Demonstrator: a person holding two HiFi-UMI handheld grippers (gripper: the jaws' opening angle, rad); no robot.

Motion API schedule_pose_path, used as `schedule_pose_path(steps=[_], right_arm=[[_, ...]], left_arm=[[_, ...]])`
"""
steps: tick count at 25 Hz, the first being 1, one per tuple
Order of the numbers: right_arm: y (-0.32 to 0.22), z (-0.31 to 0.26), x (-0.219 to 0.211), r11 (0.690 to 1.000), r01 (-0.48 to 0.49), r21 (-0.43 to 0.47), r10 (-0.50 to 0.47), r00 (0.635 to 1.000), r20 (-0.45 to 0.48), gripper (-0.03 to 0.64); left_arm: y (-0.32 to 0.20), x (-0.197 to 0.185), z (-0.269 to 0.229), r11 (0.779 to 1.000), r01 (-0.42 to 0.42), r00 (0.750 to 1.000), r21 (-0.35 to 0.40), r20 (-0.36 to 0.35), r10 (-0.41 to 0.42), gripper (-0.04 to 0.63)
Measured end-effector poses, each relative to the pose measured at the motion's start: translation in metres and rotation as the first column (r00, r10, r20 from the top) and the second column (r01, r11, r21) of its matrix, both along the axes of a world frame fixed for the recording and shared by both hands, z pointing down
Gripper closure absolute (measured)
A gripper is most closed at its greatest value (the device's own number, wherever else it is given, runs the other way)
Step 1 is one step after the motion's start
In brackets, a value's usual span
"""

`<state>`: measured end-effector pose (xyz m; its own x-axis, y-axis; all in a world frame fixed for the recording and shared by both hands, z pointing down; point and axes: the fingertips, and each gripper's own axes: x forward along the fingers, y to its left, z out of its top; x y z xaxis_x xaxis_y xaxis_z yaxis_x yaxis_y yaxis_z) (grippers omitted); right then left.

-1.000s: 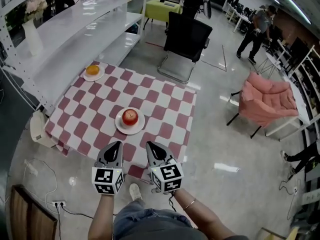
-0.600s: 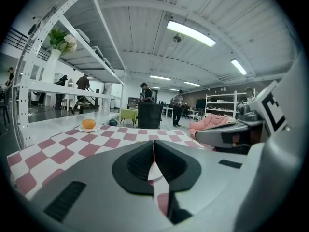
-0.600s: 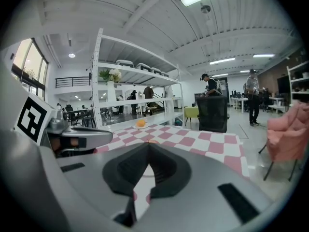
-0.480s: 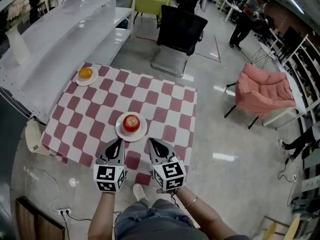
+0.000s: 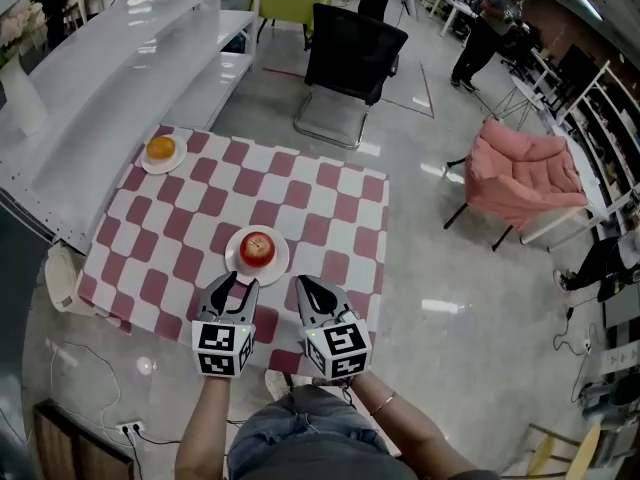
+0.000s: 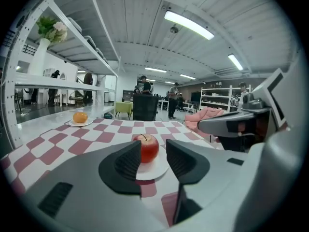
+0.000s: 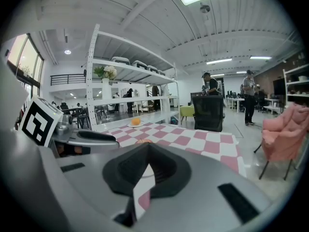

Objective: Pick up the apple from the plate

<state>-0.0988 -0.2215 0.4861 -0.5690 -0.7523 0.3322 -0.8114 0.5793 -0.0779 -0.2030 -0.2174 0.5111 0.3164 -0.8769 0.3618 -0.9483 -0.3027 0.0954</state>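
Red apple is sitting on round white plate near front edge of red-checked table; left gripper jaws just opening, empty, apple ahead; right gripper clenched.

The grey-bodied right tool fills the lower frame, its dark jaws closed tip to tip. Ahead lies the desk, covered with a red-and-white checked cloth. On the desk's near part, only the top of a red apple shows over the jaw tips. At the desk's far left corner a round orange fruit sits on a small white plate. A black office chair stands beyond the desk's far edge. A white metal shelf rack stands left of the desk, and a pink upholstered armchair right of it.
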Motion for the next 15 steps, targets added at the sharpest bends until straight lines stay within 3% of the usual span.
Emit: schedule_pose_path(steps=[15], right_arm=[[-0.036,0.011,0.019,0.999,-0.014,-0.030,0.014,1.000,0.004,0.606]], left_arm=[[-0.051,0.014,0.021,0.999,-0.014,0.997,-0.051,0.069,0.018,0.256]])
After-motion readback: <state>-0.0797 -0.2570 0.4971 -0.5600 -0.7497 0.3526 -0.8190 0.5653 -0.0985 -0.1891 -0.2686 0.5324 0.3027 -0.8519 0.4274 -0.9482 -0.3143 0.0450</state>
